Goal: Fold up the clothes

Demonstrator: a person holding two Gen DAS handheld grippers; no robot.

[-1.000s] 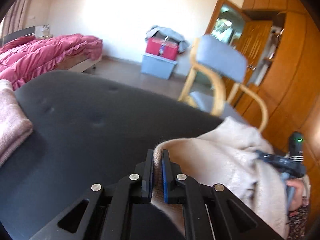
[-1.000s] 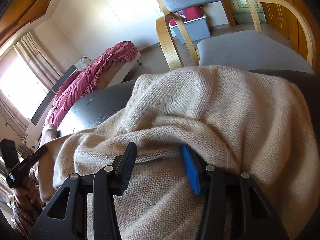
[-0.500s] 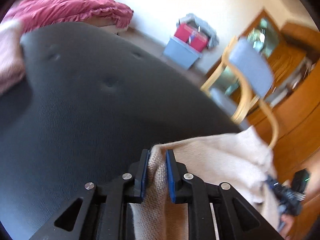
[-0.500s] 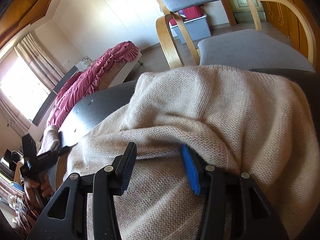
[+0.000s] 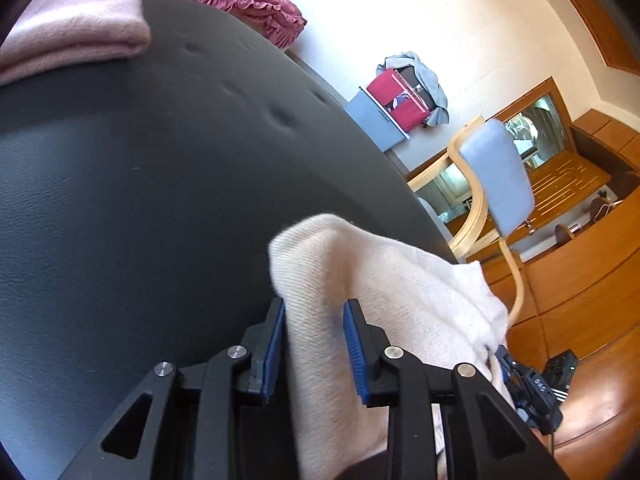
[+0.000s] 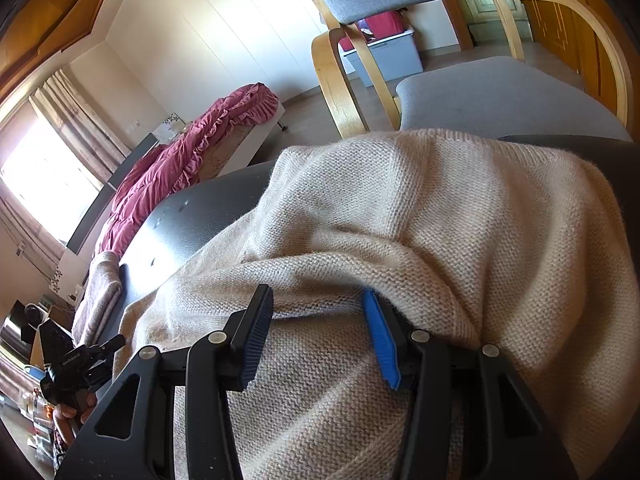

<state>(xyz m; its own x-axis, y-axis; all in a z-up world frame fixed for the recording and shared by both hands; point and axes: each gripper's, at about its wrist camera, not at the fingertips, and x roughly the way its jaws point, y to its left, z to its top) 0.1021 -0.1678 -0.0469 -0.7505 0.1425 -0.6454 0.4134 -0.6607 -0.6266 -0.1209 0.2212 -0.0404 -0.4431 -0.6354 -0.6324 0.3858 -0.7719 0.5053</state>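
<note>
Jaws of the left gripper (image 5: 314, 336) have spread since a moment ago, releasing their pinch; the cream sweater (image 6: 420, 216) now passes loosely between them over the dark surface (image 5: 140, 184). At two o'clock, a grey bin (image 5: 374, 120) holds red items. The right gripper (image 6: 318, 332) stays wide over the sweater.

Colours of garments and surroundings.
Cream knit sweater (image 6: 420, 232); dark grey surface (image 5: 140, 200); pink folded cloth (image 5: 76, 28); crimson bedding (image 6: 192, 148); blue gripper pads (image 5: 354, 352).
</note>
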